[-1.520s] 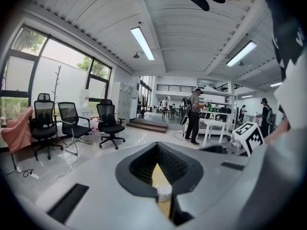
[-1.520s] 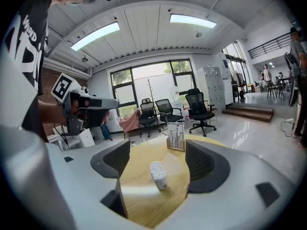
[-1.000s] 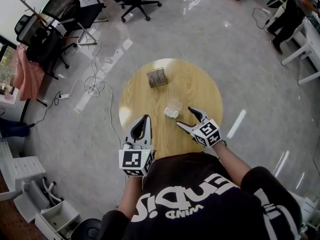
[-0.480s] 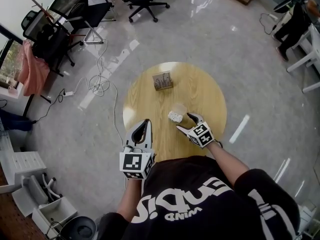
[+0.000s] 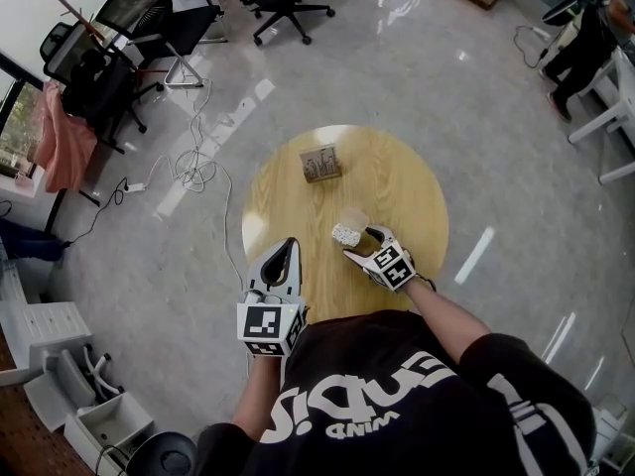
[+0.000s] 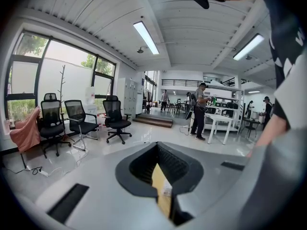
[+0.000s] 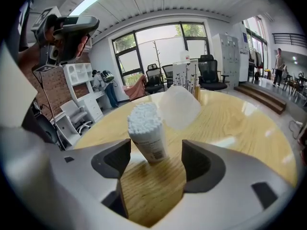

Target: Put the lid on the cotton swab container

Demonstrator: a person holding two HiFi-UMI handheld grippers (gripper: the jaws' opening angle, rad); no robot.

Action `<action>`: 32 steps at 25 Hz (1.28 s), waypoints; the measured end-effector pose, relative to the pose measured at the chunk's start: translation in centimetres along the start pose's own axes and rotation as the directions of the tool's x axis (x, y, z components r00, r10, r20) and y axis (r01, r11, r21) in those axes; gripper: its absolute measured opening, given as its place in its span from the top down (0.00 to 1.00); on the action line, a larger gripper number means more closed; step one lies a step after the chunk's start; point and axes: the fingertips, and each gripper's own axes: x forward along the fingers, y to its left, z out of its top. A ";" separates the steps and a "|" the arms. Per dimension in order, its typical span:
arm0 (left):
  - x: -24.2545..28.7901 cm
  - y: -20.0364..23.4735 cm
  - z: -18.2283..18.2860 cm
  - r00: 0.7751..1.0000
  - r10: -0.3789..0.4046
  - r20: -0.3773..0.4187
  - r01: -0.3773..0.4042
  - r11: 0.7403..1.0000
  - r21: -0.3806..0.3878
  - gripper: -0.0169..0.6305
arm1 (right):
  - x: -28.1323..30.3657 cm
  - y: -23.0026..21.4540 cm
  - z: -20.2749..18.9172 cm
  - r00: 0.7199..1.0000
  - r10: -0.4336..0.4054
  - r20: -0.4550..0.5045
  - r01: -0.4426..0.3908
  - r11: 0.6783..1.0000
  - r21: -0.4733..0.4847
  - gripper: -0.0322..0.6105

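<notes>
Right gripper view: right gripper (image 7: 156,163) jaws released; open cotton swab container (image 7: 146,131) upright ahead.
Lid (image 7: 178,107): tilted behind, faint overhead.
Left gripper (image 5: 290,245): clenched, empty.

L gripper (image 5: 288,248) jaws together; R gripper (image 5: 359,243) jaws apart.
</notes>
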 end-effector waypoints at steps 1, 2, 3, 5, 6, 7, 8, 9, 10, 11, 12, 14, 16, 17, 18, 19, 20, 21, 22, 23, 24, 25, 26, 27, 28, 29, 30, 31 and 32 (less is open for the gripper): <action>0.1 0.0 0.0 1.000 0.000 -0.001 0.000 1.000 0.000 0.96 | 0.1 -0.1 -0.1 1.000 -0.001 -0.001 0.001 1.000 0.003 0.43; 0.2 0.0 0.0 1.000 0.000 -0.003 0.000 1.000 0.001 0.96 | 0.2 -0.1 -0.2 1.000 0.002 -0.004 -0.002 1.000 0.005 0.43; 0.2 0.1 0.0 1.000 0.000 -0.005 0.000 1.000 0.002 0.96 | 0.3 0.0 -0.3 1.000 0.007 -0.008 -0.007 1.000 0.005 0.43; 0.3 0.1 -0.1 1.000 -0.001 -0.011 0.001 1.000 0.003 0.96 | 0.5 0.2 -0.4 1.000 0.022 -0.015 -0.022 1.000 0.002 0.43; 0.4 0.1 -0.2 1.000 -0.001 -0.013 0.001 1.000 0.003 0.96 | 0.6 0.4 -0.4 0.999 0.029 -0.017 -0.029 1.000 0.001 0.43; 0.5 0.1 -0.3 1.000 -0.002 -0.016 0.002 1.000 0.003 0.96 | 0.7 0.5 -0.5 0.999 0.034 -0.018 -0.034 0.999 -0.001 0.44; 0.6 0.1 -0.4 1.000 -0.003 -0.019 0.003 1.000 0.003 0.96 | 0.7 0.5 -0.5 0.999 0.037 -0.019 -0.037 0.999 -0.003 0.44; 0.8 0.1 -0.5 1.000 -0.004 -0.022 0.004 1.000 0.004 0.96 | 0.8 0.5 -0.5 0.999 0.038 -0.019 -0.039 0.999 -0.005 0.45; 0.9 0.1 -0.6 1.000 -0.006 -0.025 0.006 1.000 0.005 0.96 | 0.8 0.5 -0.5 0.999 0.039 -0.019 -0.039 0.999 -0.006 0.46; 1.1 0.1 -0.7 1.000 -0.008 -0.029 0.008 1.000 0.008 0.96 | 0.9 0.5 -0.5 0.999 0.039 -0.019 -0.039 0.999 -0.006 0.47; 1.2 0.2 -0.8 0.999 -0.010 -0.034 0.010 1.000 0.010 0.96 | 0.9 0.5 -0.4 0.999 0.037 -0.018 -0.038 0.999 -0.007 0.49; 1.4 0.3 -0.8 0.999 -0.012 -0.041 0.012 1.000 0.013 0.96 | 0.9 0.6 -0.3 0.999 0.037 -0.018 -0.037 0.999 -0.008 0.51; 1.6 0.4 -0.8 0.999 -0.013 -0.044 0.013 1.000 0.014 0.96 | 0.9 0.6 -0.3 0.999 0.039 -0.018 -0.039 0.999 -0.007 0.52; 1.8 0.4 -0.8 0.999 -0.013 -0.045 0.014 1.000 0.015 0.96 | 0.9 0.6 -0.3 0.999 0.041 -0.020 -0.041 0.999 -0.008 0.53; 1.9 0.4 -0.8 0.999 -0.014 -0.045 0.014 1.000 0.017 0.96 | 0.9 0.6 -0.4 0.999 0.044 -0.021 -0.045 0.999 -0.011 0.55; 2.0 0.4 -0.7 0.999 -0.014 -0.046 0.015 1.000 0.018 0.96 | 0.9 0.7 -0.4 0.999 0.049 -0.024 -0.049 0.999 -0.015 0.57; 2.0 0.3 -0.7 0.999 -0.015 -0.047 0.016 1.000 0.020 0.96 | 0.9 0.8 -0.5 0.998 0.053 -0.025 -0.053 0.998 -0.019 0.59; 2.1 0.2 -0.7 0.999 -0.016 -0.048 0.017 1.000 0.023 0.96 | 0.9 0.9 -0.5 0.998 0.055 -0.026 -0.056 0.998 -0.021 0.60; 2.2 0.2 -0.8 0.999 -0.016 -0.050 0.017 0.999 0.027 0.96 | 0.9 0.9 -0.5 0.998 0.056 -0.025 -0.057 0.998 -0.023 0.60; 2.2 0.1 -0.8 0.999 -0.016 -0.051 0.018 0.999 0.030 0.96 | 0.9 0.8 -0.5 0.998 0.057 -0.025 -0.057 0.998 -0.026 0.61; 2.3 0.1 -0.8 0.998 -0.017 -0.053 0.019 0.999 0.032 0.96 | 0.9 0.8 -0.5 0.998 0.057 -0.025 -0.058 0.998 -0.030 0.61; 2.4 0.1 -0.9 0.998 -0.018 -0.055 0.020 0.999 0.033 0.96 | 0.9 0.8 -0.5 0.998 0.059 -0.025 -0.059 0.998 -0.034 0.61; 2.4 0.1 -0.9 0.998 -0.019 -0.056 0.021 0.999 0.033 0.96 | 0.9 0.8 -0.5 0.998 0.060 -0.026 -0.061 0.997 -0.039 0.61; 2.5 0.1 -1.0 0.998 -0.021 -0.058 0.023 0.999 0.033 0.96 | 0.9 0.8 -0.6 0.998 0.060 -0.026 -0.061 0.997 -0.043 0.62; 2.7 0.1 -1.2 0.998 -0.024 -0.061 0.026 0.999 0.033 0.96 | 1.0 0.8 -0.6 0.998 0.060 -0.027 -0.061 0.997 -0.047 0.62; 2.9 0.0 -1.4 0.998 -0.026 -0.064 0.028 0.999 0.033 0.96 | 1.0 0.8 -0.7 0.998 0.060 -0.027 -0.061 0.997 -0.050 0.62; 3.1 0.0 -1.8 0.997 -0.029 -0.070 0.032 0.999 0.034 0.96 | 1.0 0.8 -0.8 0.998 0.059 -0.027 -0.060 0.997 -0.052 0.62; 3.4 0.1 -2.2 0.996 -0.034 -0.077 0.037 0.999 0.037 0.96 | 1.1 0.8 -0.8 0.998 0.058 -0.027 -0.060 0.997 -0.052 0.62; 3.8 0.1 -2.6 0.996 -0.040 -0.084 0.044 0.998 0.042 0.96 | 1.1 0.8 -0.8 0.998 0.057 -0.027 -0.059 0.997 -0.052 0.62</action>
